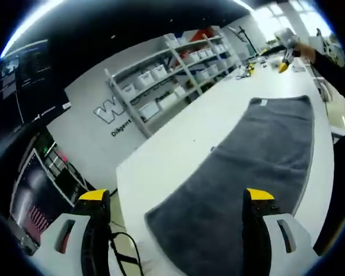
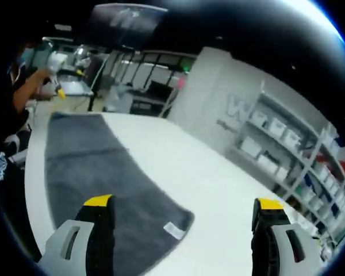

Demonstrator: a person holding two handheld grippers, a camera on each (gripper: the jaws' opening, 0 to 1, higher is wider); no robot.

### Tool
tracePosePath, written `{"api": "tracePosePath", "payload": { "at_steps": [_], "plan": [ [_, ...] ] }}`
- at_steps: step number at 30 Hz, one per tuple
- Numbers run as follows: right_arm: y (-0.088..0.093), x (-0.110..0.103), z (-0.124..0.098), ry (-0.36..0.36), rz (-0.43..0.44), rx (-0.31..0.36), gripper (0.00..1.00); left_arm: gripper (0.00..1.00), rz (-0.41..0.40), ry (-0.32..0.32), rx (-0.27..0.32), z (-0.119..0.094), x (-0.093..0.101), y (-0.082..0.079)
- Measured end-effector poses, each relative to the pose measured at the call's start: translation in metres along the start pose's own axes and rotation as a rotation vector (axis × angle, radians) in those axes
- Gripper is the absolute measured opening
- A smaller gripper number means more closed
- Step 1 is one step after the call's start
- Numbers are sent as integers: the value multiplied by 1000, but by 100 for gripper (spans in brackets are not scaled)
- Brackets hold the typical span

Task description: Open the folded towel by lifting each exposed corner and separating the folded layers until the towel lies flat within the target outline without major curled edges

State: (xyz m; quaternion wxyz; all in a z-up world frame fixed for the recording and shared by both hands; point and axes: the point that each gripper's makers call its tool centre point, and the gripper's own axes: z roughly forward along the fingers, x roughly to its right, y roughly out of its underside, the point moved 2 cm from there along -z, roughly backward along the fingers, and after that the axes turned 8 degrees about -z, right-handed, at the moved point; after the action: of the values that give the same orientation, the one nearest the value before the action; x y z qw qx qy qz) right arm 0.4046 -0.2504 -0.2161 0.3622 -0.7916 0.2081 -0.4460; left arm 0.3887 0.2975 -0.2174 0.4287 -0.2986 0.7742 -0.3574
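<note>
Towel: the grey towel (image 1: pixel 250 190) lies spread in one long strip on the white table (image 1: pixel 172 155), close to the edge nearest me. It appears flat end to end; I see no folded layer left on top.

Label: a small white tag (image 2: pixel 173 230) sits at the near corner in the right gripper view, and another tag (image 1: pixel 263 102) shows at the far end in the left gripper view.

Edges: the long edges run fairly straight and I see no major curl. No target outline is visible on the table, so I cannot confirm the fit.

Left gripper (image 1: pixel 175 198): my jaws stand wide apart and grasp nothing, held above one end of the towel. I judge this a lifted, released pose for checking the lay.

Right gripper (image 2: pixel 184 204): likewise parted and empty, raised over the opposite end near the tagged corner.

Stage: by my judgement the unfolding is done or nearly so; only smoothing may be left.

Surroundings: grey shelving with white bins (image 1: pixel 161 86) stands against the wall beyond the table.
</note>
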Motion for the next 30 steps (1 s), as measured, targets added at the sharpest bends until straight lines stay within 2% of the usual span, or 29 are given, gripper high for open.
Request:
{"api": "tracePosePath", "payload": {
  "at_steps": [2,4,5,8,11,15,17,20,22,24,27,29,30],
  "plan": [
    [-2,2,-1,-11,-19,-16,100,93,14,19,-24,7,0,-3],
    [-2,6,-3,-14,-53,-41,100,94,79,42,-63,12,1,-4],
    [-3,8,-3,-14,-67,-50,100,94,87,48,-70,14,0,-6],
    [-3,10,-3,-38,-106,-79,100,94,106,56,-86,20,-7,-12],
    [-3,12,1,-52,-137,-111,100,94,160,57,-148,25,-17,-10],
    [-4,15,10,-93,-167,-133,100,98,230,59,-193,38,-27,-14],
    [-7,12,16,-140,-199,-123,99,98,262,50,-214,46,-33,-16],
    [-9,14,24,-168,-193,-128,98,98,324,74,-247,56,-37,-14],
    [-7,18,30,-187,-201,-140,93,97,340,96,-266,51,-31,-10],
    [-5,16,35,-221,-221,-155,84,97,359,125,-319,61,-35,-2],
    [2,14,46,-265,-227,-198,86,97,447,154,-371,73,-35,7],
    [7,18,55,-273,-240,-228,85,97,470,149,-457,81,-40,22],
    [8,19,60,-271,-241,-233,82,97,478,145,-479,87,-42,26]
  ]
}}
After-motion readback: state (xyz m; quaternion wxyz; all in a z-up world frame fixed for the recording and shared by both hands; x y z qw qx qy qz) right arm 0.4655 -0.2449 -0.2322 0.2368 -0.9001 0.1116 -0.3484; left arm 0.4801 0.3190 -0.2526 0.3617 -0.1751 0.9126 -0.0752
